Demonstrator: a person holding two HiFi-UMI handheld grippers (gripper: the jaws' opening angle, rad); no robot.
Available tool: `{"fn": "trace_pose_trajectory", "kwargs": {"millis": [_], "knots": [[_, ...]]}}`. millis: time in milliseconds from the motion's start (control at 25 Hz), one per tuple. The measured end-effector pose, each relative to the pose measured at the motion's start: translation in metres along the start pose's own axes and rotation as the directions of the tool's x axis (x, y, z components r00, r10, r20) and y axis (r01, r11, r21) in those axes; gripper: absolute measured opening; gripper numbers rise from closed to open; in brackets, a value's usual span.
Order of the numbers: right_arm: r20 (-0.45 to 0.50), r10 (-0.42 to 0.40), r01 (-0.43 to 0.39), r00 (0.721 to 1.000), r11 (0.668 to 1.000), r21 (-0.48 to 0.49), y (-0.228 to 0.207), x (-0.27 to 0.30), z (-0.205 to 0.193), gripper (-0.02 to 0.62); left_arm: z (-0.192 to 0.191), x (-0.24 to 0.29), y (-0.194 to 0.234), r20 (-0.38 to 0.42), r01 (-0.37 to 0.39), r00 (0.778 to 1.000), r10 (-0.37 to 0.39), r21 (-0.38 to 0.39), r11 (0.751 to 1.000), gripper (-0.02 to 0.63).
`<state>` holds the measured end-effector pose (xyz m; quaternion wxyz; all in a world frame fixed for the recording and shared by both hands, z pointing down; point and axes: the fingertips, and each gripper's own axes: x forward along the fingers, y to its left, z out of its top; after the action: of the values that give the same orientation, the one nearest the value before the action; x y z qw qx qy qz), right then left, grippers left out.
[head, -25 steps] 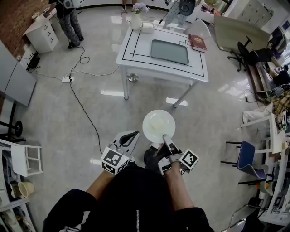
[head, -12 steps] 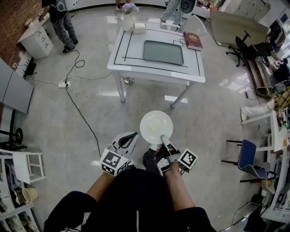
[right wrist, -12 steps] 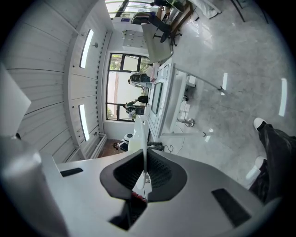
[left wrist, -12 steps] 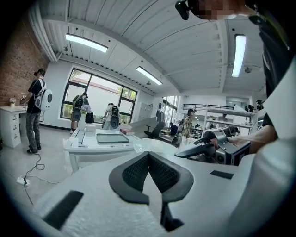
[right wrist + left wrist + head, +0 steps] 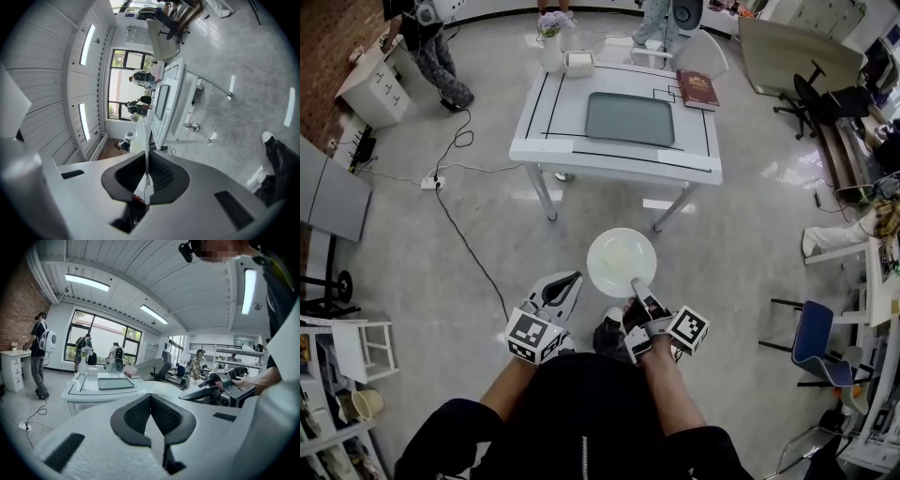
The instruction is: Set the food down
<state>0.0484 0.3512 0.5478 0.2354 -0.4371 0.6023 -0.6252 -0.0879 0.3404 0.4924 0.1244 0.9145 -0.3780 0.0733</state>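
Pinching plate (image 5: pixel 622 262) rim, right gripper (image 5: pixel 637 284) clamped, left gripper (image 5: pixel 572 279) closed empty, table (image 5: pixel 609 156) well apart across floor.

The left gripper (image 5: pixel 569 281) points forward, its jaws pressed together with nothing between them. Just beside it, the right gripper (image 5: pixel 639 286) clamps a plate (image 5: pixel 622 258) by its near rim.

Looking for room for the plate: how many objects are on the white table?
4: vase and white box at the far left corner, red book far right, grey tray in the middle. None seem hidden.
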Motion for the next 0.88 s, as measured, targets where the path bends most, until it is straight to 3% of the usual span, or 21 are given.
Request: {"fn": "trace_pose_trajectory", "kwargs": {"millis": [360, 560, 880], "knots": [[-0.049, 0.053, -0.052, 0.997, 0.998, 0.025, -0.002, 0.012, 0.053, 0.02, 0.008, 0.051, -0.01, -0.007, -0.056, 0.998, 0.056, -0.008, 0.998, 0.005], [-0.087, 0.005, -0.008, 0.996, 0.999, -0.041, -0.009, 0.004, 0.081, 0.02, 0.017, 0.078, -0.023, -0.002, -0.071, 0.997, 0.071, -0.012, 0.997, 0.005], [-0.086, 0.028, -0.028, 0.996, 1.0, -0.001, -0.016, 0.0, 0.11, 0.02, 0.021, 0.099, -0.032, -0.012, -0.099, 0.995, 0.099, -0.003, 0.995, 0.005]]}}
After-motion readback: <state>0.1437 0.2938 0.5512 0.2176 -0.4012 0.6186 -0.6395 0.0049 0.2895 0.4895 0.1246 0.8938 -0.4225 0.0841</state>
